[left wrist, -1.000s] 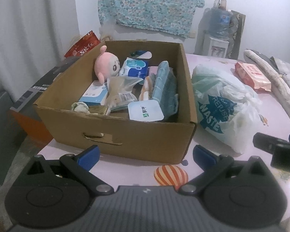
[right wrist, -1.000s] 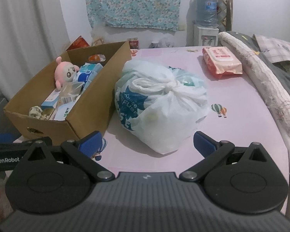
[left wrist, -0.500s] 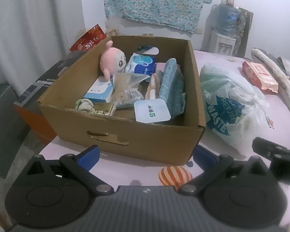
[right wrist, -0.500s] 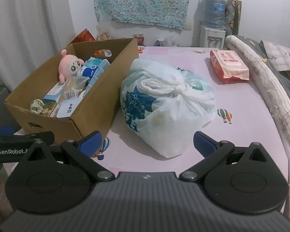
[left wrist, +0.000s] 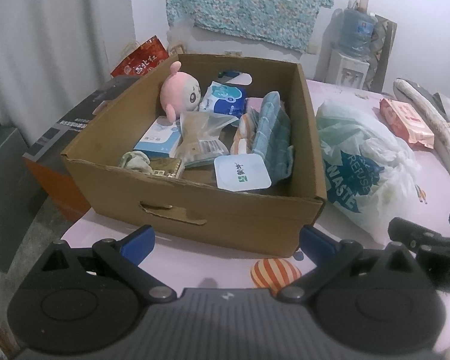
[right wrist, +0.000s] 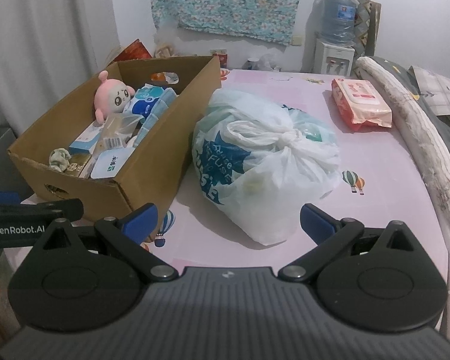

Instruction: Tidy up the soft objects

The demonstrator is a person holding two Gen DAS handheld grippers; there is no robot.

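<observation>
- Left wrist view: the left gripper (left wrist: 226, 241) hangs released and empty before the cardboard box (left wrist: 213, 210); a pink plush (left wrist: 178, 93) sits at 11 o'clock, a folded blue towel (left wrist: 271, 132) at 1 o'clock.
- Right wrist view: the right gripper (right wrist: 228, 220) is spread, holding nothing; a knotted plastic bag (right wrist: 264, 162) lies at 12 o'clock, a wipes pack (right wrist: 360, 103) at 1 o'clock; the scene fits sorting begun or nearly finished.

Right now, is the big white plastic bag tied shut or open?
Tied shut. The white plastic bag has its handles knotted together on top, clearest in the right wrist view. It lies beside the cardboard box.

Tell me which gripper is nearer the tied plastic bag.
Right. The right gripper sits directly in front of the plastic bag; the left gripper faces the cardboard box, the bag off to its right.
</observation>
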